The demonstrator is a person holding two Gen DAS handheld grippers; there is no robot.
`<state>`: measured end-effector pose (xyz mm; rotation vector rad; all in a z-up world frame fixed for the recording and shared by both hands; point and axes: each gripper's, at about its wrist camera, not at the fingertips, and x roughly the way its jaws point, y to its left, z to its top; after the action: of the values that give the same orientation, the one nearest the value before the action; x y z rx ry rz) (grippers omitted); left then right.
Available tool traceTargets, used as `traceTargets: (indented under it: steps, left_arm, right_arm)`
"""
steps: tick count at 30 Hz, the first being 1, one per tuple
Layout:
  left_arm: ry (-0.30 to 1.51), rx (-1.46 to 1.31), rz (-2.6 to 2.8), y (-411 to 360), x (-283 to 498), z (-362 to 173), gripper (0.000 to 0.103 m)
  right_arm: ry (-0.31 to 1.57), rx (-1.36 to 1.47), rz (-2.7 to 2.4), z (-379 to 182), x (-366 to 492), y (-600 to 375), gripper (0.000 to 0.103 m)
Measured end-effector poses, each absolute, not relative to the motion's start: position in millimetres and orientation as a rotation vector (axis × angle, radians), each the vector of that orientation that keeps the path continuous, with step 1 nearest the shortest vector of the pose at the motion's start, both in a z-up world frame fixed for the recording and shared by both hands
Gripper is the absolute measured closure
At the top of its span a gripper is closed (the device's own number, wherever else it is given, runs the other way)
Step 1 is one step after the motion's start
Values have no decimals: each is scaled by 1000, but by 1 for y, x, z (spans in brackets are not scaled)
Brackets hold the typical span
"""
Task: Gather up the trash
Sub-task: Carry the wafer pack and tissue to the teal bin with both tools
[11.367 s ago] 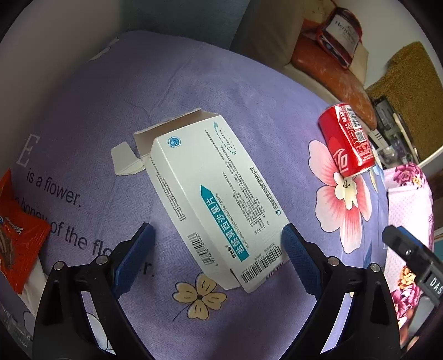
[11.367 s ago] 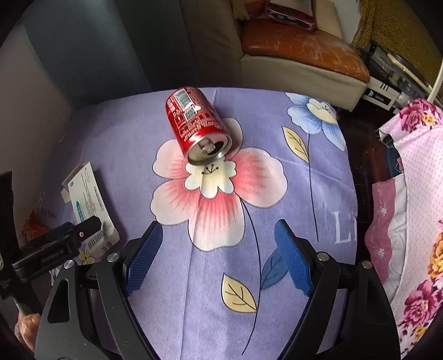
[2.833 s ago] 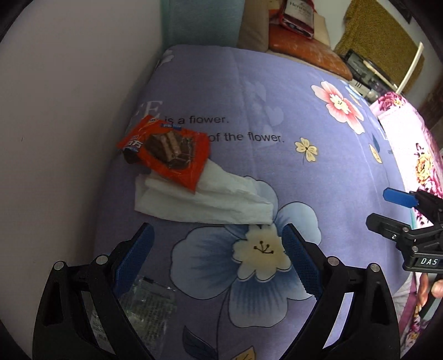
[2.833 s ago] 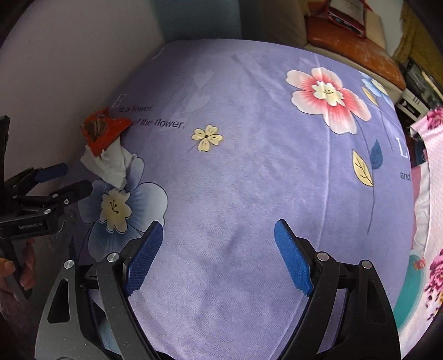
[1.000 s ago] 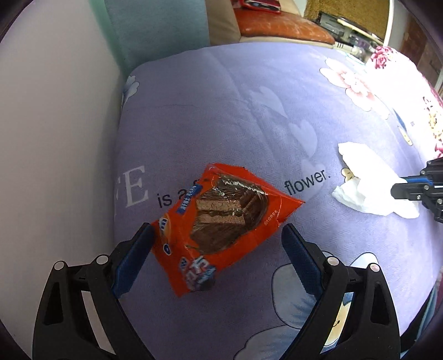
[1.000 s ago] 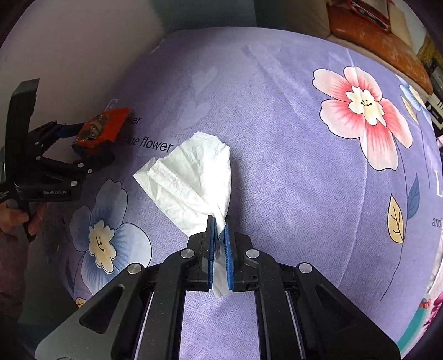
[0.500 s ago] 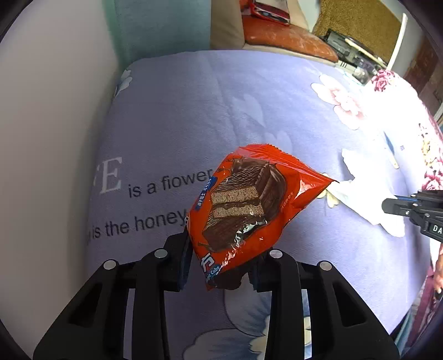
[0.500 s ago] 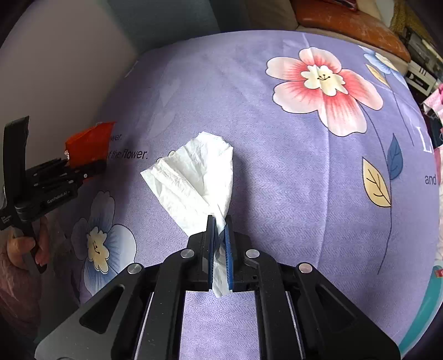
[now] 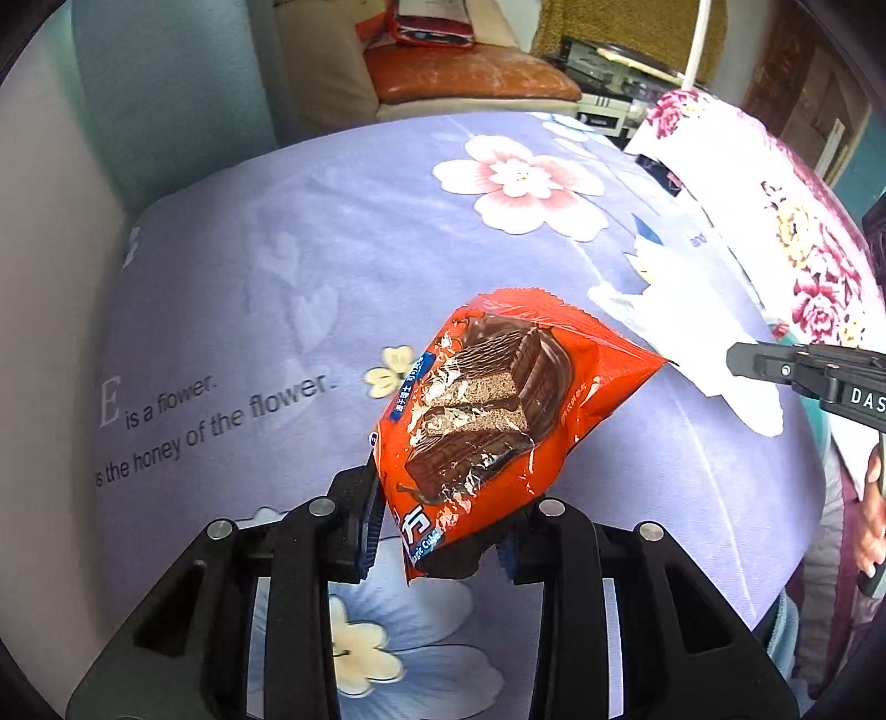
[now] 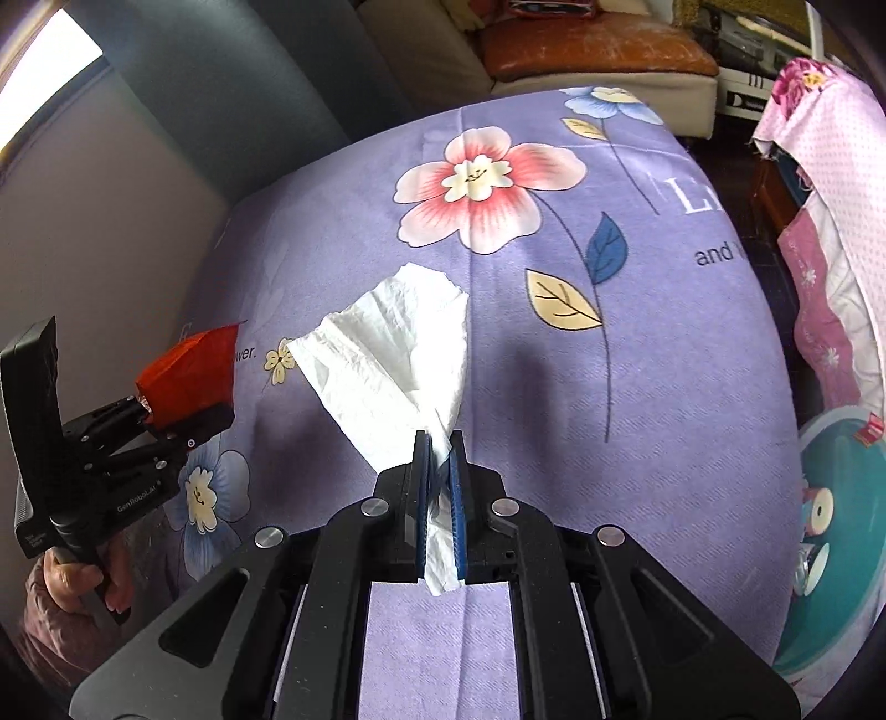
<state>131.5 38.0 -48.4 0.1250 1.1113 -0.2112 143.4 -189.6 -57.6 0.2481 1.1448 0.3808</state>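
Observation:
My left gripper (image 9: 437,531) is shut on an orange chocolate wafer wrapper (image 9: 487,410) and holds it above the purple flowered bedspread (image 9: 266,266). It also shows at the left of the right wrist view (image 10: 183,426), with the wrapper (image 10: 191,371) in it. My right gripper (image 10: 440,459) is shut on a white crumpled tissue (image 10: 393,343), lifted off the bedspread (image 10: 637,387). In the left wrist view the tissue (image 9: 692,338) hangs from the right gripper (image 9: 736,354) at the right.
A teal bin (image 10: 830,498) with trash inside stands at the right, beside the bed. A pink floral cloth (image 10: 830,194) lies along the bed's right side. A sofa with an orange cushion (image 10: 587,39) is behind the bed. A wall (image 10: 83,221) runs along the left.
Both grippers have risen and moved right with their loads: the wrapper and the tissue are higher off the bedspread, and the teal bin has come into the right wrist view.

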Motion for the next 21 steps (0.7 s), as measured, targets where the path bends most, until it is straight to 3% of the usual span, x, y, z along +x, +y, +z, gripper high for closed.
traceTargets:
  steps: [21]
  left_arm:
    - [1119, 364, -457, -195, 99, -53, 69]
  right_arm:
    - [1008, 494, 128, -64, 57, -386, 96]
